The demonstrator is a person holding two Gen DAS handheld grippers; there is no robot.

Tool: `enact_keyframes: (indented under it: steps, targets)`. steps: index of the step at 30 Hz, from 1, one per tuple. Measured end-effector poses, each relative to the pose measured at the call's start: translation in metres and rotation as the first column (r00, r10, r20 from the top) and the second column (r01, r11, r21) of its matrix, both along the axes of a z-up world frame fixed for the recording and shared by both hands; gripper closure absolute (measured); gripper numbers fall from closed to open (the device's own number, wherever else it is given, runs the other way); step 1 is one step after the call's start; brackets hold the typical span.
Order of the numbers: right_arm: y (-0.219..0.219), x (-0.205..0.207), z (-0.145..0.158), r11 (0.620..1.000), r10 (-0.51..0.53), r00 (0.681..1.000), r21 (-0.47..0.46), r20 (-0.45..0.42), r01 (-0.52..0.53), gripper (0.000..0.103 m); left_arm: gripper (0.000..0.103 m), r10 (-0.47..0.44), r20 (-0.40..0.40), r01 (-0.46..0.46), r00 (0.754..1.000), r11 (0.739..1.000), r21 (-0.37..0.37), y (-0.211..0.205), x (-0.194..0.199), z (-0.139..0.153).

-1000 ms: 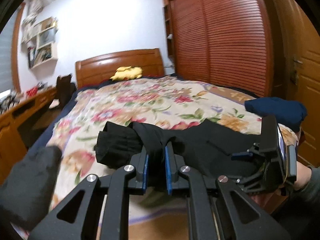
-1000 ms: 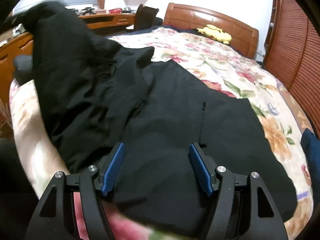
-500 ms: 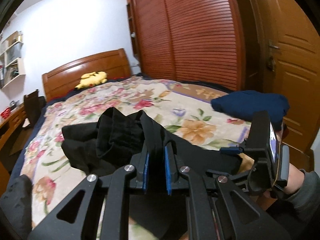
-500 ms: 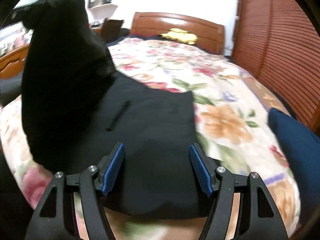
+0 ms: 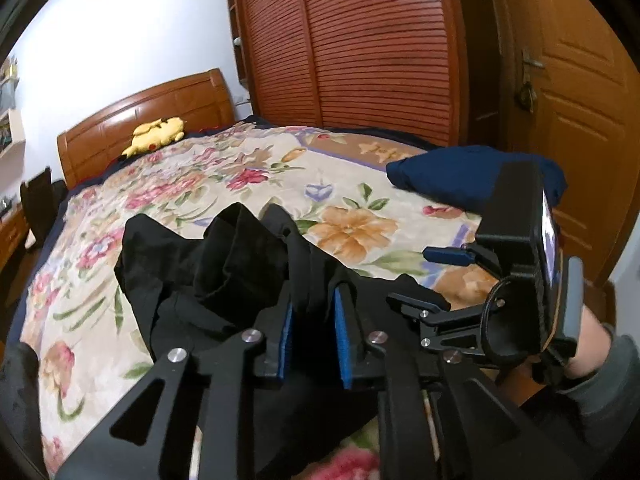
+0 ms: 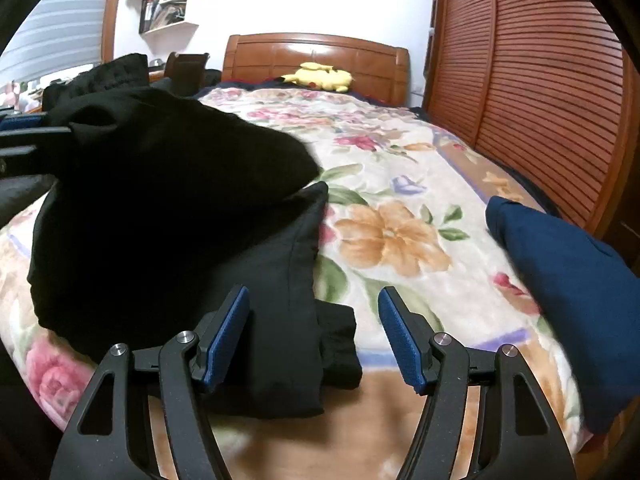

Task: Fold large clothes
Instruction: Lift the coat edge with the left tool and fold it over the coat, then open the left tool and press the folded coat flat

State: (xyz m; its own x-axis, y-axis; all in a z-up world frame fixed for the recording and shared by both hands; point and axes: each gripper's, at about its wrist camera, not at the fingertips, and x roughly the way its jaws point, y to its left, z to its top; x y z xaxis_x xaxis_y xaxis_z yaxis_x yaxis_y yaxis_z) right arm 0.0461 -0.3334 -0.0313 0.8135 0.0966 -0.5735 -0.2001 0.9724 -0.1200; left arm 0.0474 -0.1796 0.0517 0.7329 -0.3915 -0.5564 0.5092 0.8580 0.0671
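Note:
A black garment [image 6: 160,216] lies at the near end of a bed with a floral blanket [image 6: 400,184]. My left gripper [image 5: 313,300] is shut on a bunched fold of the black garment [image 5: 224,264] and holds it above the flat lower layer. My right gripper [image 6: 314,304] is open and empty, just above the garment's near right corner [image 6: 304,340]. The right gripper also shows in the left wrist view [image 5: 516,280], at the bed's near right edge.
A folded navy garment [image 6: 568,260] lies on the bed's right side. A yellow plush toy [image 6: 320,76] sits by the wooden headboard [image 6: 316,56]. Slatted wardrobe doors [image 6: 532,80] and a wooden door [image 5: 580,100] stand on the right. A desk and shelves are at the far left.
My left gripper has carried the bunched black fabric rightward across the lower layer. My right gripper has shifted right to the garment's corner and stayed open.

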Motion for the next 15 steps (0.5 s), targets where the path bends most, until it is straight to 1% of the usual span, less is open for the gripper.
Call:
enact_keyframes:
  steps: [1,2,3,5,9,15]
  targets:
    - [0.0,-0.001,0.001,1.0,0.001,1.0,0.003,0.002,-0.001,0.035,0.078,-0.008,-0.008,0.008,1.0,1.0,-0.022,0.004,0.001,0.002]
    - [-0.001,0.0,0.001,1.0,0.004,1.0,0.007,0.003,-0.004,0.035,0.07,-0.02,-0.013,0.02,1.0,0.999,-0.049,0.008,0.0,0.005]
    - [-0.001,0.001,0.001,1.0,0.007,1.0,0.011,0.004,-0.007,0.035,0.064,-0.026,-0.018,0.025,1.0,0.997,-0.072,0.01,-0.002,0.008]
    - [-0.001,0.0,0.003,1.0,0.013,1.0,0.016,0.009,-0.013,0.035,0.062,-0.021,-0.001,0.02,1.0,0.996,-0.085,0.017,-0.01,0.016]
    - [0.001,-0.004,0.01,0.999,0.02,1.0,0.027,0.024,-0.02,0.035,0.057,0.009,0.038,-0.006,0.999,0.998,-0.069,0.029,-0.021,0.021]
    - [-0.006,-0.011,0.024,0.998,0.017,0.998,0.064,0.056,-0.02,0.035,0.05,0.072,0.036,-0.068,0.997,0.994,-0.086,0.06,-0.023,0.009]
